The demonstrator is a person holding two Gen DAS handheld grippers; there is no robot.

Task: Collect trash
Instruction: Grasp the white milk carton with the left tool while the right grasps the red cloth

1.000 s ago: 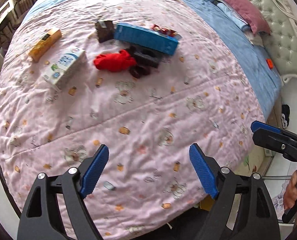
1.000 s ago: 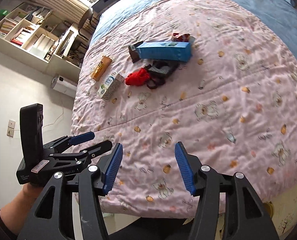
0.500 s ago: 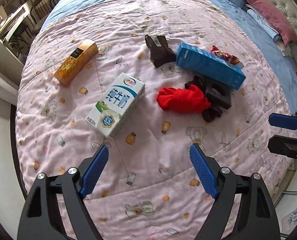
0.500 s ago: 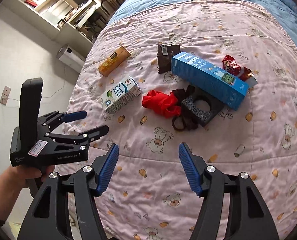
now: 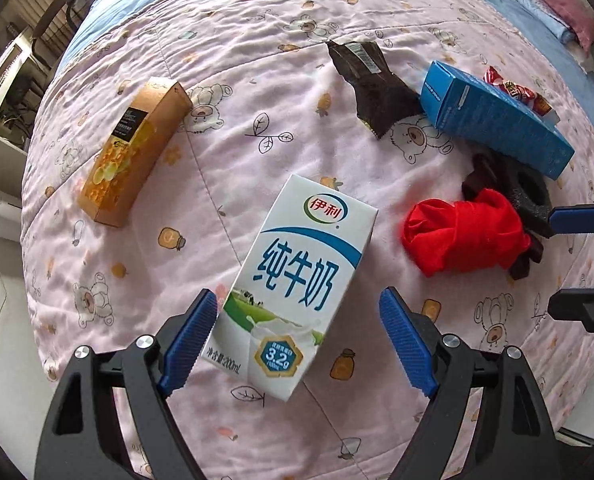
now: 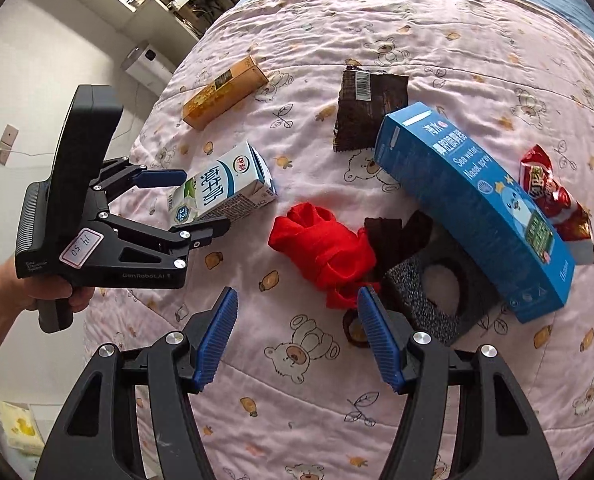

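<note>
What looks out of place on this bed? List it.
Red cloth and dark cloth lie bunched among packaging: clothing-like, not obviously trash. The long blue box lies propped askew on a black foam block.

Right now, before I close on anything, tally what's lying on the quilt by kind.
Cartons and boxes: 3, the milk carton, orange box, blue nasal spray box
Snack wrappers: 2, dark wrapper, red wrapper
Cloth items: 2, red cloth, dark brown cloth
Foam pieces: 1, black foam block
Total: 8
</note>
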